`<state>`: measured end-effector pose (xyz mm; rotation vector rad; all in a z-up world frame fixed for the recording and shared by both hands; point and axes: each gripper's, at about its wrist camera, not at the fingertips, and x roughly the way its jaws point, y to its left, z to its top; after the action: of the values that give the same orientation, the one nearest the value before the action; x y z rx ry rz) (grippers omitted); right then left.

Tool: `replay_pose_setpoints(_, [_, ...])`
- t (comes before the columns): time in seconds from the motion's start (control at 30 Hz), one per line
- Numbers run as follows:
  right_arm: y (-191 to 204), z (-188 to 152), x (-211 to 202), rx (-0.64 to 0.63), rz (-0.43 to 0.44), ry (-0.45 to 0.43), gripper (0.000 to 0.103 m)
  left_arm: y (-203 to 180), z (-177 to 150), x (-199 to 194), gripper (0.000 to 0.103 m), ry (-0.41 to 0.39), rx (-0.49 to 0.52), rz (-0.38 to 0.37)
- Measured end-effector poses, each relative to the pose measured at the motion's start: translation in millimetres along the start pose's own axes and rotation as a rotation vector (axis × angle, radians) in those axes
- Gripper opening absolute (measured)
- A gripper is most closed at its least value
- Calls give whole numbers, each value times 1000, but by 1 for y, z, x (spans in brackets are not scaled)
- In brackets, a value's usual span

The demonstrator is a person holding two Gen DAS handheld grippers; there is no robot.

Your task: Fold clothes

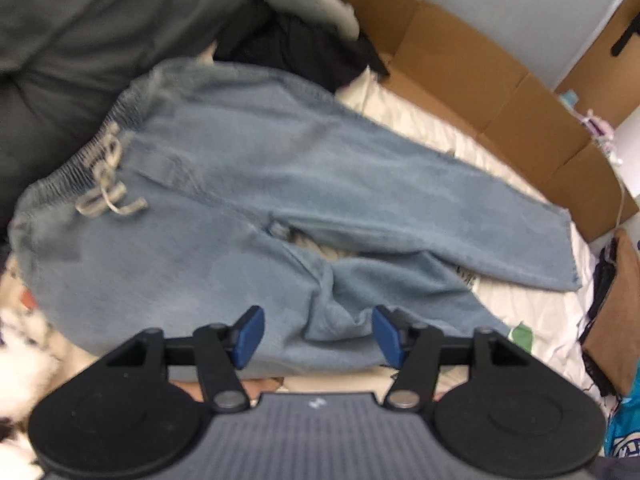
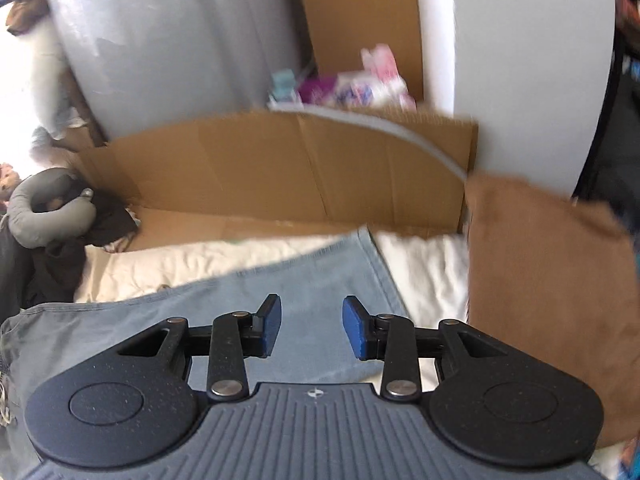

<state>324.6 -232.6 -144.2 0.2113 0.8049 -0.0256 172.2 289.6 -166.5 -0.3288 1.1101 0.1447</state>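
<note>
1. Jeans [image 1: 256, 184] — pale blue, with an elastic waistband and a tied drawstring [image 1: 108, 196] — lie spread flat on a cream bed sheet [image 1: 432, 136], waistband at left, the two legs running out to the right.
2. Left gripper [image 1: 318, 336] hovers over the nearer leg with its blue pads spread wide; a bunched ridge of denim sits between them, but contact is hard to judge through the blur.
3. Right gripper [image 2: 312, 326] is likewise spread, holding nothing, above the jeans near a leg hem.
4. Cardboard [image 2: 280, 168] lines the bed's far side; a brown cushion [image 2: 552, 280] at right is cut off by the frame edge.
</note>
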Motion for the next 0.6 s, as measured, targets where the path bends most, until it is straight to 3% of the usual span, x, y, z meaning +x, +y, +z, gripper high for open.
replay_pose_setpoints(0.2, [14, 34, -62, 30, 13, -23, 62, 2, 8, -48, 76, -56, 16, -11])
replay_pose_setpoints(0.37, [30, 58, -117, -8, 39, -33, 65, 1, 14, -81, 87, -83, 35, -4])
replay_pose_setpoints(0.47, [43, 70, -142, -64, 7, 2, 68, 2, 15, -102, 92, -106, 43, 3])
replay_pose_setpoints(0.6, [60, 82, -182, -82, 29, 27, 81, 4, 18, -123, 96, -124, 56, 1])
